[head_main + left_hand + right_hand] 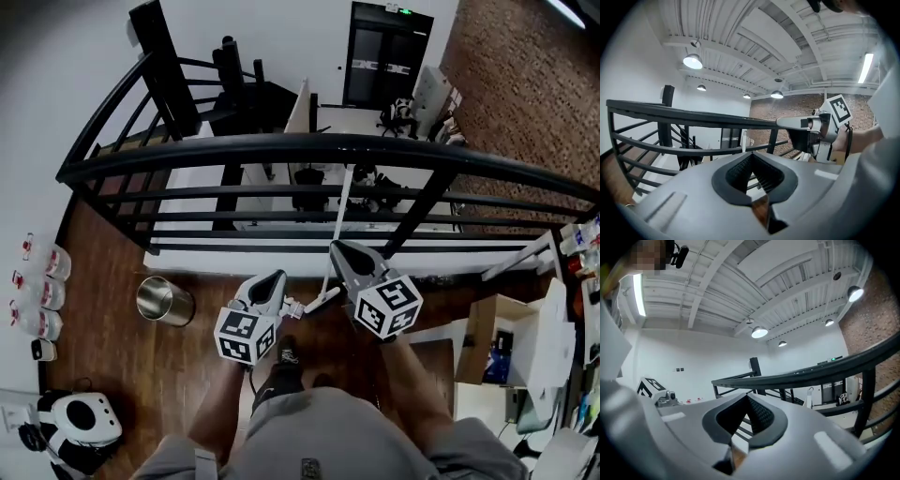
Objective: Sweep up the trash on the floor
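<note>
- Left gripper (278, 275) is clenched, its jaws pressed together with nothing between them; it is held up, pointing at the black railing (281, 148).
- Right gripper (336, 246) is clenched and empty too, just beside the left and slightly nearer the railing.
- A thin white pole (341, 202) shows between them, crossing the railing bars.
- A metal bin (164, 300) stands on the wooden floor (103, 281), left of the left gripper.
- The trash cannot be made out on that floor.

Shiny metal bin (169, 306), glossy wooden floor (105, 274)
</note>
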`<state>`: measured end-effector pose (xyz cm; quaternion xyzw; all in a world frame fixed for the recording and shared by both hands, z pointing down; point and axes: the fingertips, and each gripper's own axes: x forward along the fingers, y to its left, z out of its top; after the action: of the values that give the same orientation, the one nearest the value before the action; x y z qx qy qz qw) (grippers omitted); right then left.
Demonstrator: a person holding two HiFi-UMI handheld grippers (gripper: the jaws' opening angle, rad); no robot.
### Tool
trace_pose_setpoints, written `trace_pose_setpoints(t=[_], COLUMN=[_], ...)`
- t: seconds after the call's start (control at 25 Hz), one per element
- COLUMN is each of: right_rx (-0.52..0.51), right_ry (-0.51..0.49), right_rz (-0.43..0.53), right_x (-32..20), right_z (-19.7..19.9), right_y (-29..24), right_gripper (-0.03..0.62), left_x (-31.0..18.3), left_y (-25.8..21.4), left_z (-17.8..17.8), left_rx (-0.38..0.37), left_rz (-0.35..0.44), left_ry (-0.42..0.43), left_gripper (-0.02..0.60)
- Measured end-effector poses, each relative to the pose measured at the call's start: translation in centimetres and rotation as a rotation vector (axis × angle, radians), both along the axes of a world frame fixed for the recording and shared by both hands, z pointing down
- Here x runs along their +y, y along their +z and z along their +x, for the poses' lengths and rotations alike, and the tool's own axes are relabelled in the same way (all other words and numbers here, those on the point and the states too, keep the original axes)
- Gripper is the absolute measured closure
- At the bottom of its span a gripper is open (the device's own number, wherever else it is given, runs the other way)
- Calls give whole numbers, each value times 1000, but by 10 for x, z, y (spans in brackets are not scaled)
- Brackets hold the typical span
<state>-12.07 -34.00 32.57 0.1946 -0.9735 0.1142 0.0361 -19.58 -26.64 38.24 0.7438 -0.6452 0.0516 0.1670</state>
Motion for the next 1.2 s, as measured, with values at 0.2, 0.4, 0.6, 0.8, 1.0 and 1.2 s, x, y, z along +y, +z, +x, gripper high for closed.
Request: trace_pose_setpoints(t=[0.2,0.4,0.6,0.8,1.0,1.2], right_rx=[-47,-75,-94,-71,-38,-24], right_ry=[-63,-99,-126,-161,-173,-170], right_rz=[5,7,8,18,52,77], right_x=[40,70,98,132,155,171], right_z=[18,25,26,5,-17,-31], right_y=[-17,-34,-44,-45,-49,-55], right_gripper=[594,594,594,594,594,594], left_x=[30,50,69,93,112,126], left_y=[-25,-53,-70,-71,-77,-83], left_z=[25,36,42,34,23,10], left_rx=[-49,-85,-95,-76,-71,-70], left_rz=[14,43,74,76,96,112], left_ry=[-67,-90,-99,-100,-84,-73], left_gripper=[575,575,575,575,575,575])
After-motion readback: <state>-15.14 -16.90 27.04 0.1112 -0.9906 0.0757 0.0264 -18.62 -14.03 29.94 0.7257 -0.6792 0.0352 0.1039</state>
